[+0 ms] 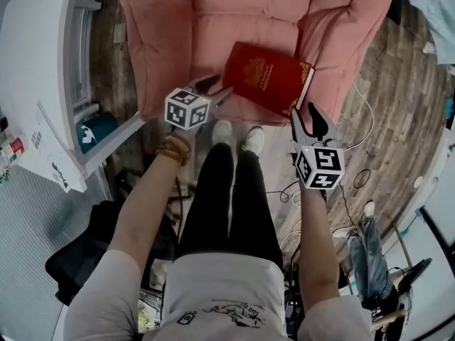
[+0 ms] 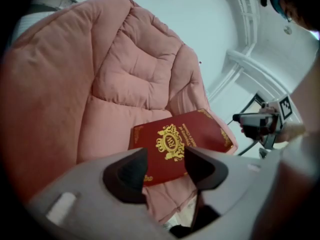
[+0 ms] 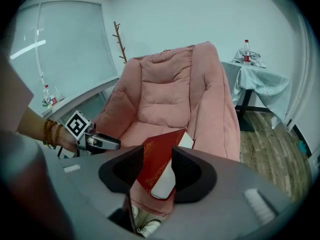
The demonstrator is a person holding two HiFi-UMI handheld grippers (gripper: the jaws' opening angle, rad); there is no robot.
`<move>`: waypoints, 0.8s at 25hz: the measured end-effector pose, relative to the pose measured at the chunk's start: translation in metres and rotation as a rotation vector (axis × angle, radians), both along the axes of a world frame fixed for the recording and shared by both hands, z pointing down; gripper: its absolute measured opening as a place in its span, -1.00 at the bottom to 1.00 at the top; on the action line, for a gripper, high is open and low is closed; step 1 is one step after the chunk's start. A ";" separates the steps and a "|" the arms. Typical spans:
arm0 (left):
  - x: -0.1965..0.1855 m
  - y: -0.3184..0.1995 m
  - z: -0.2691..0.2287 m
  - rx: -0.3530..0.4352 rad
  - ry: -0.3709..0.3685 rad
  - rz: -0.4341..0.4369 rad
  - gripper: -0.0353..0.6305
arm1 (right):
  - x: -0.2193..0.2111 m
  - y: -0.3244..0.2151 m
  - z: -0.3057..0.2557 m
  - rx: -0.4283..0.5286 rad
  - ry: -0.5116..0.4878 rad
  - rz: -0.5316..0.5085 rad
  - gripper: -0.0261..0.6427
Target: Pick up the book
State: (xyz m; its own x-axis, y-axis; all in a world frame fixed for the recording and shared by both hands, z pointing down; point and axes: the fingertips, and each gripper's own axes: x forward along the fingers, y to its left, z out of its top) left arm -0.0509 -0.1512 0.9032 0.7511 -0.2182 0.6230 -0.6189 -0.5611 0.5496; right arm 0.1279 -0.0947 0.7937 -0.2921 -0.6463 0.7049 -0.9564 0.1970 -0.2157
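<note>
**Head view.** We look down on a dark red hardcover book [image 1: 266, 77] with a gold crest. It lies on the seat of a padded pink fabric armchair [image 1: 213, 20], close to the seat's front edge, its page side turned toward the right armrest. The left gripper [image 1: 215, 88] hovers just beside the book's near left corner, and the right gripper [image 1: 311, 112] is just beside its near right corner. As far as we can tell, neither touches the cover.

**Left gripper view.** The dark pads of the left gripper [image 2: 165, 154] stand apart with nothing pressed between them. The book [image 2: 172, 134] lies beyond the tips, crest up, on the seat cushion. The right gripper [image 2: 256, 124] shows at the book's far side.

**Right gripper view.** The right gripper [image 3: 156, 156] is likewise spread and holds nothing. The book [image 3: 152, 164] lines up with the gap, its white page block toward us, but the pads do not bear on it. The left gripper [image 3: 102, 141] waits at the seat's opposite side.

**Step in hand,** as we judge it, is the approach to the grasp. To do it well, we would set the right jaws over the page-side edge, one pad above the cover and one below. The soft cushion should yield enough to let the lower jaw work under. The left gripper can steady the spine side so the book does not slide toward the backrest. We would close firmly before lifting, and lift level so the covers do not fall open.
</note>
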 end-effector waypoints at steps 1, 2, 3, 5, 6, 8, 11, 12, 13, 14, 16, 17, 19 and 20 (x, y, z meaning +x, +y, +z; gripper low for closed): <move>0.000 -0.003 0.009 -0.008 0.001 -0.001 -0.19 | 0.000 -0.002 0.005 -0.003 -0.001 0.001 -0.38; 0.001 -0.005 0.017 -0.017 0.000 0.002 -0.15 | 0.000 -0.003 0.010 -0.005 -0.001 0.003 -0.37; 0.001 -0.007 0.025 -0.026 0.000 0.006 -0.13 | -0.001 -0.004 0.014 -0.008 -0.003 0.006 -0.36; 0.000 -0.011 0.039 -0.041 0.004 0.011 -0.08 | -0.004 -0.005 0.022 -0.014 -0.006 0.009 -0.33; -0.001 -0.013 0.045 -0.048 0.009 0.012 -0.07 | -0.005 -0.005 0.025 -0.016 -0.006 0.008 -0.32; -0.001 -0.015 0.057 -0.069 0.020 0.018 -0.06 | -0.008 -0.005 0.031 -0.018 -0.002 0.004 -0.31; 0.001 -0.017 0.074 -0.109 0.032 0.038 -0.02 | -0.010 -0.005 0.040 -0.019 0.003 0.000 -0.30; 0.002 -0.019 0.079 -0.123 0.041 0.037 0.00 | -0.010 -0.006 0.044 -0.019 0.003 0.001 -0.29; 0.002 -0.020 0.083 -0.138 0.053 0.031 0.01 | -0.011 -0.006 0.047 -0.020 0.001 0.001 -0.29; 0.002 -0.021 0.087 -0.155 0.068 0.022 0.05 | -0.011 -0.005 0.050 -0.022 0.000 0.002 -0.28; 0.002 -0.023 0.094 -0.192 0.094 0.008 0.12 | -0.012 -0.004 0.054 -0.024 0.000 0.000 -0.28; 0.003 -0.025 0.097 -0.209 0.103 0.006 0.14 | -0.012 -0.004 0.056 -0.023 0.001 -0.003 -0.27; 0.006 -0.025 0.104 -0.239 0.115 0.021 0.19 | -0.012 -0.005 0.059 -0.023 0.002 -0.011 -0.27; 0.008 -0.024 0.107 -0.252 0.118 0.036 0.21 | -0.013 -0.006 0.061 -0.024 0.002 -0.013 -0.26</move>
State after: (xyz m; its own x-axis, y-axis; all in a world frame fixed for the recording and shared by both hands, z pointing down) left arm -0.0425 -0.1748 1.0099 0.8261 -0.0397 0.5621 -0.5247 -0.4181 0.7416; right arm 0.1151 -0.1003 0.8545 -0.2989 -0.6257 0.7205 -0.9542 0.2042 -0.2185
